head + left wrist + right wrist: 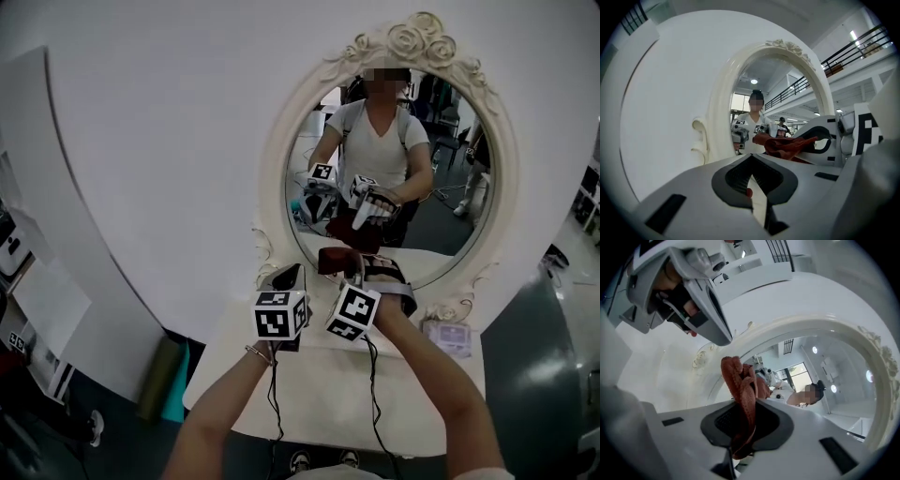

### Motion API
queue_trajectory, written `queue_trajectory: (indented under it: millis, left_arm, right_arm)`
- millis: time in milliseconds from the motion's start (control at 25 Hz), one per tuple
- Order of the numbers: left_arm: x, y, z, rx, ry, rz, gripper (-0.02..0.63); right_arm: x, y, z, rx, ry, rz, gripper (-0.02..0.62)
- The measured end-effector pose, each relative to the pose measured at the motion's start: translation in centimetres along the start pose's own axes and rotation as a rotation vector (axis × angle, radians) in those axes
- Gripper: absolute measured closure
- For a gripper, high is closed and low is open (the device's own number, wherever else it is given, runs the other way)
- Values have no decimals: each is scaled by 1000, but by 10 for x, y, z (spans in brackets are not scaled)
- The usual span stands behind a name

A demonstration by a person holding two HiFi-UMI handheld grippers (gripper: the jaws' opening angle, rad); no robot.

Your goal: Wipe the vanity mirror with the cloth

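The fingers (774, 426) of the right gripper (740, 430) are clamped shut on a bunched red cloth (739, 390), which sticks up out of them in folds. The fingers (735, 180) of the left gripper (752, 183) are closed together with nothing between them. In the head view the cloth (337, 260) is held up at the lower edge of the glass of an oval mirror (445, 230), its red reflection just above it; whether it touches the glass cannot be told. The left gripper (286, 279) hangs just beside the right gripper (361, 272), near the bottom left of the mirror's ornate cream frame (279, 159). The mirror stands on a white counter (319, 398) against a white wall (159, 141)
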State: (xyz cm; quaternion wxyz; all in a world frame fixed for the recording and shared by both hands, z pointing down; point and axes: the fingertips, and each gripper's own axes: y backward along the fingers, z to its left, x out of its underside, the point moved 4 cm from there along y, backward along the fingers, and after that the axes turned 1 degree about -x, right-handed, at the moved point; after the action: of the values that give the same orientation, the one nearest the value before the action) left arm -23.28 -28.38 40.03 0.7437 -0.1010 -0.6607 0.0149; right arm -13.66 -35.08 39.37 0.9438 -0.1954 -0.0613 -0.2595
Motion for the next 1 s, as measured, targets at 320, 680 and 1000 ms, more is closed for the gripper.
queue_trajectory:
  millis: [320,680,1000]
  left_arm:
    - [-143,1,-32,44,-101,-178,595]
    - [-260,-1,-88,121,-178,-304,595]
    - [-294,-1,-100,112,-217,-344,595]
  right_arm:
    - [1,65,-151,257,-5,-17,537]
    - [1,125,-297,516,27,60,537]
    - [-2,125,-330,557,55,91,537]
